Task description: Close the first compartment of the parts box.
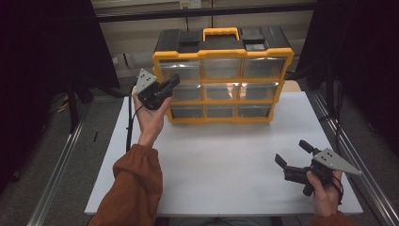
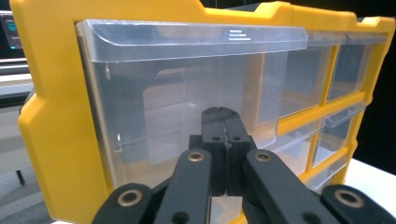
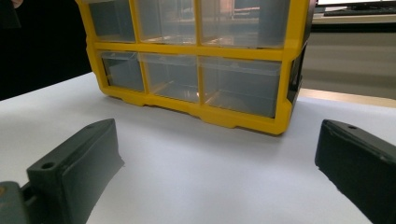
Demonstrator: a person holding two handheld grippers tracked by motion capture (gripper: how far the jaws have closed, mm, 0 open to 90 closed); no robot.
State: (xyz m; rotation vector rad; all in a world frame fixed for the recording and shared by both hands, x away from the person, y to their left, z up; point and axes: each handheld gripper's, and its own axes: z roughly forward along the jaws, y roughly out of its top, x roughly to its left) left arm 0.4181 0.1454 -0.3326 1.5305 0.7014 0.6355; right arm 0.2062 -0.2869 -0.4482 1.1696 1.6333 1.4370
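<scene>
At the left of the white table (image 1: 221, 155), the left gripper (image 1: 173, 83) is raised in the person's hand, its jaws clenched together with nothing between them, their tips pointing at the left column of the yellow drawer cabinet (image 1: 223, 77). In the left gripper view the closed tips (image 2: 223, 114) sit just in front of a clear drawer (image 2: 187, 93), very close to its front; whether they touch it I cannot tell. That drawer has a clear lip along its top edge, and a thick yellow frame post stands to its left. The cabinet stands upright at the far middle of the table, with a black top and one yellow carry handle (image 1: 221, 33). Its front holds nine clear drawers, in three rows of three, all pushed in. Nothing lies on the table between the cabinet and the near edge. One orange sleeve (image 1: 134, 183) comes in from the bottom left. At the near right, well apart from the cabinet, the right gripper (image 1: 291, 154) is held low over the table, its jaws released and spread wide, holding nothing. In the right gripper view the two black jaws stand at either side with bare table between them, and the cabinet's lower drawers (image 3: 196, 77) lie beyond. Metal rails run along both sides of the table.
</scene>
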